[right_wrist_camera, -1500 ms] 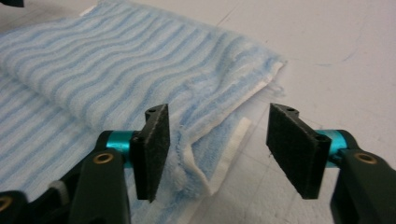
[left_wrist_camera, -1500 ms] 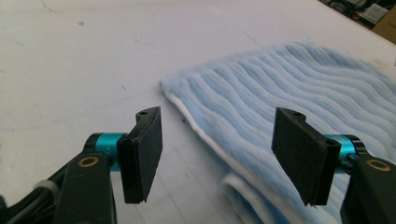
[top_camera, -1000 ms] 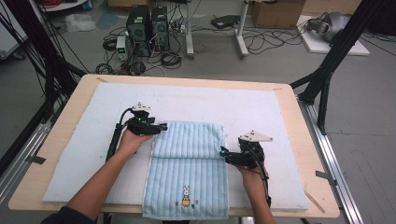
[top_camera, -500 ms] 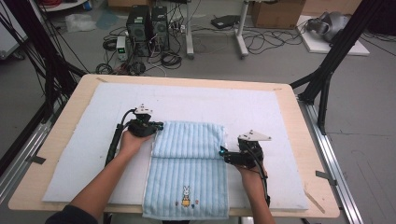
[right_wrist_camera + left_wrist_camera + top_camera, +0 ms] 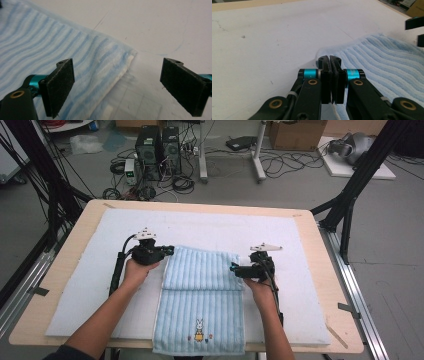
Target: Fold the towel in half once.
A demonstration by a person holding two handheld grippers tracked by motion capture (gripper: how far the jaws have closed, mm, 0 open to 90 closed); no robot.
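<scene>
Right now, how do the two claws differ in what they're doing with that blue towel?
The left claw is shut, pinching the edge of the blue towel; the right claw is open and has just widened, its pads apart around a towel corner without pressing. The left sits at the fold's far corner, the right at its right side. Both lie low over the white mat.

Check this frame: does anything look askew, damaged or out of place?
Nothing stands out. The blue towel lies neatly folded on the white mat, its near end hanging slightly over the table edge.
</scene>
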